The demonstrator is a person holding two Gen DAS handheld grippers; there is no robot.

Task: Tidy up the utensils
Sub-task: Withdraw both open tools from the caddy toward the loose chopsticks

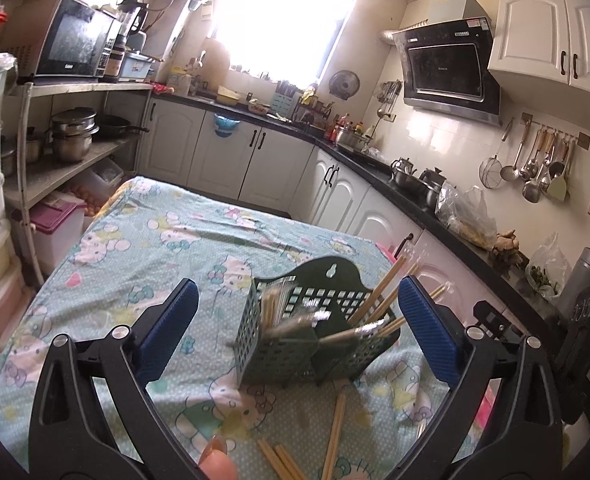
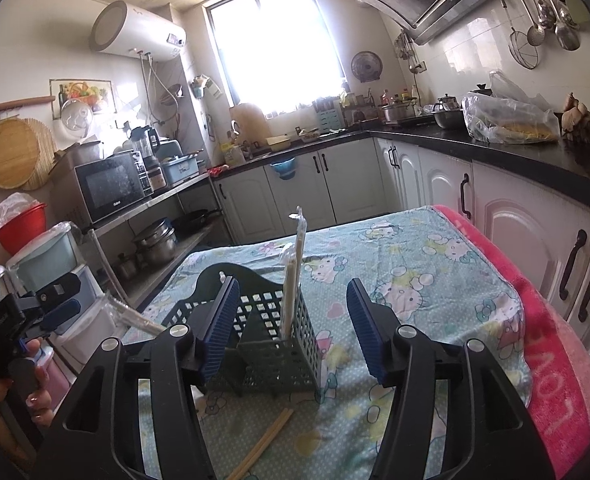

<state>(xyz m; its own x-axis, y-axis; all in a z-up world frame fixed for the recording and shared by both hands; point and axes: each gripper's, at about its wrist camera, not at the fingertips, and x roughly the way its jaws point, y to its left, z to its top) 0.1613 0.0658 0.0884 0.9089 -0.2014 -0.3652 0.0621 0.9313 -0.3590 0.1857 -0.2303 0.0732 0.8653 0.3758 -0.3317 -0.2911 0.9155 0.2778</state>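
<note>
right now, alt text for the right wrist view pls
The right gripper hangs open over a dark green utensil caddy holding upright wrapped chopsticks, on a cartoon-print tablecloth. Loose chopsticks lie in front; kitchen cabinets and a bright window fill the background.

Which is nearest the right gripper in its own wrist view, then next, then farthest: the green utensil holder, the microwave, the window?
1. Green utensil holder: on the table, right by the right gripper.
2. Microwave: on the shelf, left.
3. Window: far wall, centre.

The microwave [image 2: 113,192], at nine o'clock, bears "Galanz" below its door. The pink towel [image 2: 559,376], at four o'clock, shows white letters reading "LOVE".
</note>
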